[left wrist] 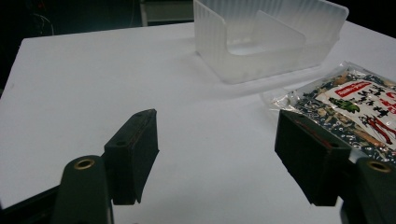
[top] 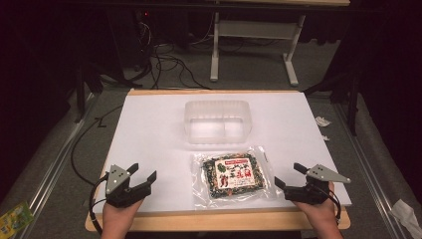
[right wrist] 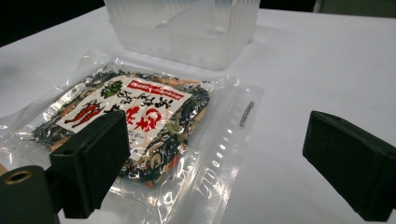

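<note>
The clear plastic food packet w/ red-white label (top: 233, 178) lay flat on the white table (top: 149, 129), just in front of the translucent 2-compartment plastic bin (top: 217, 121). Left gripper (top: 141, 173) & right gripper (top: 287, 176) flanked it, jaws wide apart, holding nothing.

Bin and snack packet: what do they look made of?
Bin: looks like translucent frosted plastic, rigid; ribbed walls and an inner divider show through, matte sheen. Snack packet: looks like clear glossy plastic film, likely vacuum-sealed; it wrinkles and glints, with a printed label over dark contents. Both lie on the white table.
</note>
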`<state>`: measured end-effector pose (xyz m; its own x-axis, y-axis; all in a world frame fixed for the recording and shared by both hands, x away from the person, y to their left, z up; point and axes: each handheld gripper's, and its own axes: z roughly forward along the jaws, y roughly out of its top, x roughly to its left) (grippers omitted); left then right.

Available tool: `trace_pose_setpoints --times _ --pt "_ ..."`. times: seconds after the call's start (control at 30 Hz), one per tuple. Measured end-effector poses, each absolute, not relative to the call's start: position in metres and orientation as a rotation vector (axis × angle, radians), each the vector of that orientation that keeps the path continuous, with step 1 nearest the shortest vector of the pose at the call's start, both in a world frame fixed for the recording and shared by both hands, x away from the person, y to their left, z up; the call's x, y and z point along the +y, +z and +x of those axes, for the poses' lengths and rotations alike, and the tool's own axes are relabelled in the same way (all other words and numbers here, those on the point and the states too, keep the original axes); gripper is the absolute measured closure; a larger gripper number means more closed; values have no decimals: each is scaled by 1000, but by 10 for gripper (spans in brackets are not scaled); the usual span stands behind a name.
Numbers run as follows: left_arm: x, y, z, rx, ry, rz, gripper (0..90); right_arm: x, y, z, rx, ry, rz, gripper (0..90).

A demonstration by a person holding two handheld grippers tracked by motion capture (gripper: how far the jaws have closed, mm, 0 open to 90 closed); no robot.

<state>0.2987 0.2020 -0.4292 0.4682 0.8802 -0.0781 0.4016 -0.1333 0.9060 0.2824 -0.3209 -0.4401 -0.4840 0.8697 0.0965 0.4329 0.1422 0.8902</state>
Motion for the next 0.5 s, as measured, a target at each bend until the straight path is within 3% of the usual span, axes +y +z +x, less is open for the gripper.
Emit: trace_pose_setpoints --times 0.23,0.33,0.4,0.43,0.5 --pt "203 -428 299 1116 600 1725 297 -321 -437 281 1967 1314 1243 73" --pt "202 -430 300 1119 573 1731 349 -323 -436 280 1964 1316 1232 76" --pt "199 -432 300 1108 544 1744 507 -323 -436 280 1961 1316 1241 78" --pt "197 -434 300 1100 526 1759 676 -324 -435 280 1959 1316 1244 82" --pt "187 -438 301 1105 500 1810 878 -324 -436 280 1962 1310 1242 91"
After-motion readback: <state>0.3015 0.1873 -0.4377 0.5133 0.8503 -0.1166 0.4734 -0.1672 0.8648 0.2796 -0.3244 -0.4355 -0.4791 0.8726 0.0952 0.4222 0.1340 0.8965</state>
